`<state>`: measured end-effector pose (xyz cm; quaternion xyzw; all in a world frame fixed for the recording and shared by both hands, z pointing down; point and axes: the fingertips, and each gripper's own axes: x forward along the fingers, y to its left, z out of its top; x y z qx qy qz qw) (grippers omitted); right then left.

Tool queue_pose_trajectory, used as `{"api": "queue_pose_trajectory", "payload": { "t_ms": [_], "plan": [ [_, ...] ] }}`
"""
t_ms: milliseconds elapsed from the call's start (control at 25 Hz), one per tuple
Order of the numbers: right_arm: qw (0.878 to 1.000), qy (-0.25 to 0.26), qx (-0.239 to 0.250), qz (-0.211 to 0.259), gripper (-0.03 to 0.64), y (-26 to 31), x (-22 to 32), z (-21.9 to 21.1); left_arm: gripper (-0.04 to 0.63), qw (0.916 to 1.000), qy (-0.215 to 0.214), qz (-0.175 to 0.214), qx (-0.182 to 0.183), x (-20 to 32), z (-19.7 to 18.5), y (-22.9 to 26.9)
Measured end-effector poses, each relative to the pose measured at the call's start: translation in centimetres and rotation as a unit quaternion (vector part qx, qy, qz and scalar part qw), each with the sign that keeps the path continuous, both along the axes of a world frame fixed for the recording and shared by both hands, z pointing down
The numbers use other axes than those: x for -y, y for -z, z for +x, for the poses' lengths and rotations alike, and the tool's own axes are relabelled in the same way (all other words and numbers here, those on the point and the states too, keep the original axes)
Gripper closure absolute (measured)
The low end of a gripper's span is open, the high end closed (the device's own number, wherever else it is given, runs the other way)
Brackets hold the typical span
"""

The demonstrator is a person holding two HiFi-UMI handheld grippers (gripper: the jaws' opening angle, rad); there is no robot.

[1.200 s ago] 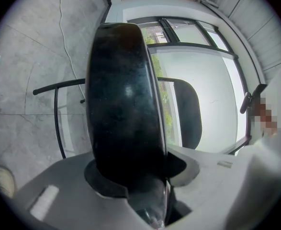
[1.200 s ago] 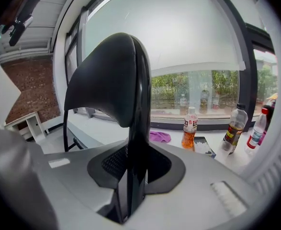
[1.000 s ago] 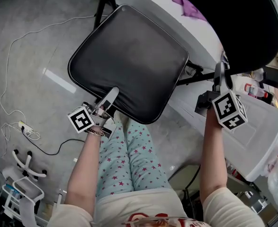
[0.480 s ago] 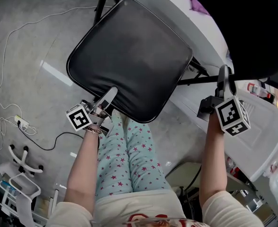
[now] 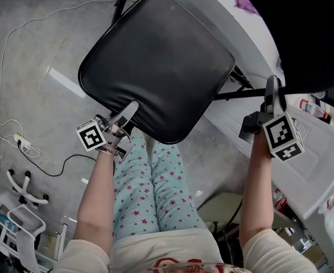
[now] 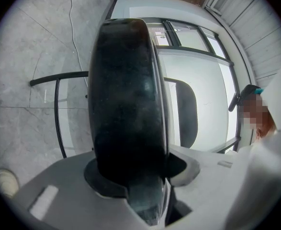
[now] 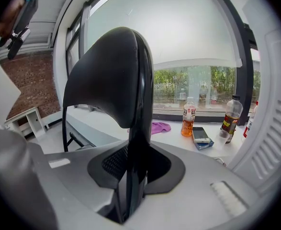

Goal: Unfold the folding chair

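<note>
Daylight is coming in through a wide window (image 7: 197, 83), and green trees are showing behind it. Two bottles (image 7: 188, 116) and a purple cloth (image 7: 160, 126) are resting on the white sill (image 7: 176, 140). A white cable (image 6: 72, 4) is running over the grey concrete floor (image 5: 30, 95).

Location type: an indoor utility workroom, identified by the bare concrete floor (image 5: 36, 67) carrying a power strip (image 5: 20, 143), a white storage bin (image 5: 320, 158), and a white window ledge (image 7: 171, 137) holding drink bottles (image 7: 188, 116), a phone (image 7: 201, 135) and a purple cloth (image 7: 160, 127) below a large window (image 7: 202, 83).
</note>
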<state>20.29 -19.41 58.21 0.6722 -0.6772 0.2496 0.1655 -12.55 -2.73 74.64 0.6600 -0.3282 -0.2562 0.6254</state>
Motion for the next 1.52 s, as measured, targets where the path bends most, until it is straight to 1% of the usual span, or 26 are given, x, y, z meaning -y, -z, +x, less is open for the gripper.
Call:
{"api": "queue_pose_trajectory", "payload": {
  "t_ms": [200,720,880,1000,1080,1120,1240,1280,1320,1400,1480,1520],
  "plan": [
    [1.000,0.000,0.004,-0.003,0.520,-1.0,0.0,-0.2,0.382,0.9999,-0.011,-0.004,-0.010,-0.8,-0.5,-1.6],
    [1.000,-0.007,0.000,0.006,0.518,-2.0,0.3,0.0,0.377,0.9995,-0.019,0.013,-0.023,-1.3,-0.9,-3.2],
    [1.000,-0.008,0.000,0.006,0.518,-2.2,0.3,0.1,0.375,0.9993,-0.021,0.007,-0.031,-1.4,-1.0,-3.8],
    [1.000,-0.003,-0.005,0.008,0.515,-2.4,0.2,0.2,0.373,0.9992,-0.028,0.018,-0.023,-1.4,-1.0,-3.7],
    [1.000,-0.001,-0.007,0.009,0.515,-2.4,0.3,0.2,0.371,0.9992,-0.029,0.018,-0.021,-1.4,-1.0,-3.8],
    [1.000,0.000,-0.010,0.009,0.512,-2.5,0.4,0.2,0.366,0.9993,-0.027,0.011,-0.024,-1.4,-1.0,-3.8],
    [1.000,0.008,-0.025,0.007,0.506,-2.7,0.3,0.2,0.334,0.9982,-0.007,-0.030,-0.052,-1.6,-0.9,-4.0],
    [0.999,0.012,-0.034,0.004,0.501,-2.8,0.2,0.2,0.323,0.9979,-0.004,-0.038,-0.053,-1.6,-0.9,-4.0],
    [0.999,0.016,-0.046,0.000,0.495,-2.8,0.2,0.1,0.308,0.9978,-0.006,-0.047,-0.047,-1.6,-0.8,-4.1],
    [0.997,0.026,-0.068,-0.008,0.486,-2.9,0.0,-0.2,0.286,0.9969,-0.023,-0.073,-0.019,-2.0,-0.6,-4.7],
    [0.996,0.032,-0.079,-0.015,0.458,-3.1,-0.3,-0.4,0.282,0.9934,-0.039,-0.107,0.011,-3.0,-0.8,-5.6],
    [0.996,0.032,-0.081,-0.018,0.444,-3.2,-0.5,-0.3,0.268,0.9914,-0.041,-0.124,0.016,-3.5,-0.9,-5.8]
  ]
}}
